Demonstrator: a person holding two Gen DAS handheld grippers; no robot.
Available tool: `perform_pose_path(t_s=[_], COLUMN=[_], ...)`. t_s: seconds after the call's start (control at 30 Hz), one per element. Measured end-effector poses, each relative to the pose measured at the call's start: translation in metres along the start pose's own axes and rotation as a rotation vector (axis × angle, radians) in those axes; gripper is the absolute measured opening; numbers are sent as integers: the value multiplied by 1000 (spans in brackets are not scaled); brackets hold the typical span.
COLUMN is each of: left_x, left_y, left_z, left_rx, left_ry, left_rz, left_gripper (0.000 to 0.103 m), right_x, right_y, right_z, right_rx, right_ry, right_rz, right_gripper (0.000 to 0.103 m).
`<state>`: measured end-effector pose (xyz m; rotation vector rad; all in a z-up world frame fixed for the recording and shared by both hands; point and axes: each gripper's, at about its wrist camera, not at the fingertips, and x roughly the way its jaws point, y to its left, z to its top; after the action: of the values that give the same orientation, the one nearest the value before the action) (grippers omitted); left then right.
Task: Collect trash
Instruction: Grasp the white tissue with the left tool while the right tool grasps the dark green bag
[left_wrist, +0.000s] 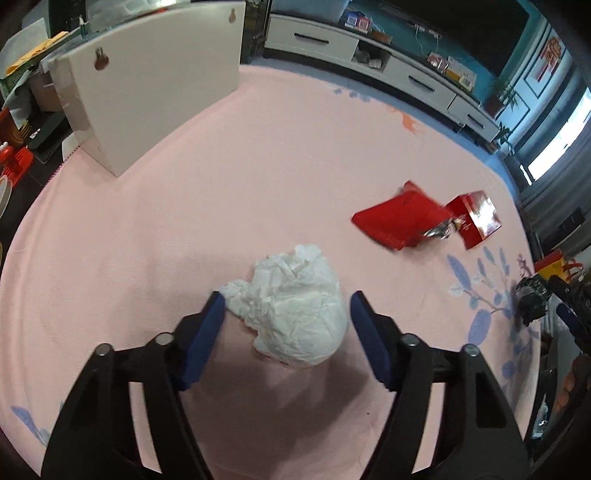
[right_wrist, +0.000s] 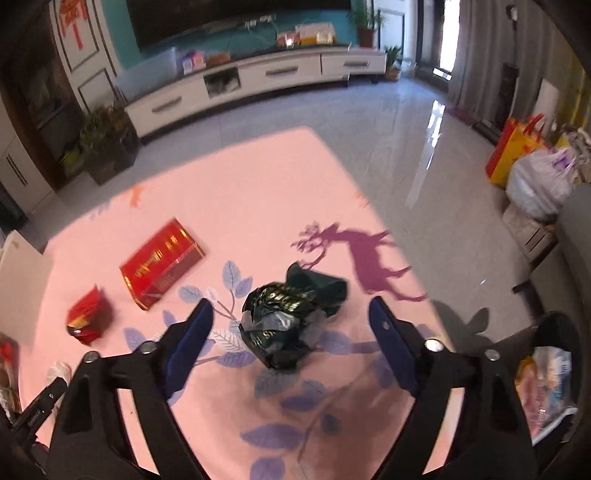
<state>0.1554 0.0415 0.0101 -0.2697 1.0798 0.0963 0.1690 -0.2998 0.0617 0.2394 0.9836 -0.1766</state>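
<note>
A crumpled white paper wad (left_wrist: 295, 306) lies on the pink cloth between the open fingers of my left gripper (left_wrist: 288, 301); the left pad touches its edge. A crumpled dark green wrapper (right_wrist: 288, 317) lies on the cloth between the open fingers of my right gripper (right_wrist: 291, 306), which do not touch it; it also shows far right in the left wrist view (left_wrist: 530, 299). A flat red packet (left_wrist: 402, 219) (right_wrist: 162, 264) and a small red box (left_wrist: 474, 218) (right_wrist: 88, 319) lie further out on the cloth.
A white board (left_wrist: 147, 96) stands at the table's far left. The table's right edge drops to a tiled floor (right_wrist: 388, 140). Shopping bags (right_wrist: 524, 162) stand at the right. A TV cabinet (right_wrist: 258, 77) runs along the far wall.
</note>
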Motion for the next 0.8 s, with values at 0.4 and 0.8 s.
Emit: perform_pose_path(t_s=[0.4, 0.8], left_x=[-9, -110], left_y=[2, -12], left_z=[-8, -24], left_rx=[-24, 14], left_ry=[-49, -202], left_rz=[-29, -54], left_gripper=[30, 30], right_x=[20, -99], right_y=[5, 11], right_z=[-10, -4], right_rx=[-12, -65], right_ry=[77, -135], right_rz=[60, 65], right_gripper=[45, 45])
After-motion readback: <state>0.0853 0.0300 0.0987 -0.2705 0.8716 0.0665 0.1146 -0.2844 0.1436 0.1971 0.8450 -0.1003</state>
